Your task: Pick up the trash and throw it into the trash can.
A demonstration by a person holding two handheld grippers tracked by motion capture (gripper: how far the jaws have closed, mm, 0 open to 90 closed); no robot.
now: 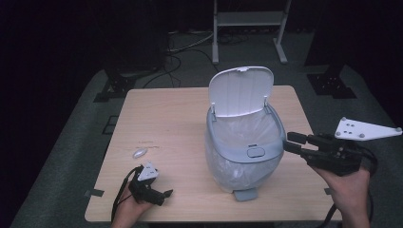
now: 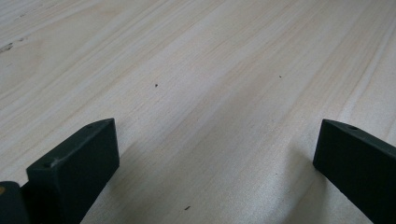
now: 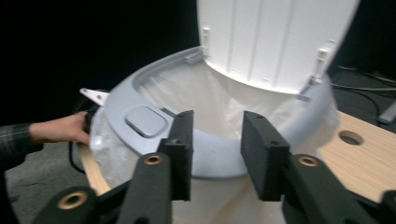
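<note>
A small bin (image 1: pixel 240 161) stands in the middle of the table, with a grey rim (image 1: pixel 273 145), a clear bag liner (image 3: pixel 233 105) and a white lid (image 1: pixel 241 90) raised upright. My right gripper (image 1: pixel 291 142) is at the bin's right side, open, its tips right at the rim. In the right gripper view its jaws (image 3: pixel 215 140) frame the grey rim (image 3: pixel 219 156) with nothing between them. My left gripper (image 1: pixel 164 194) lies low at the table's front left. Its jaws (image 2: pixel 215 154) are wide open over bare wood.
A small white crumpled bit (image 1: pixel 139 153) lies on the wooden table (image 1: pixel 166 118) left of the bin. The other hand (image 3: pixel 60 128) is seen past the bin. A hole (image 3: pixel 350 137) is in the tabletop. A white stand (image 1: pixel 247 19) and cables lie on the floor behind.
</note>
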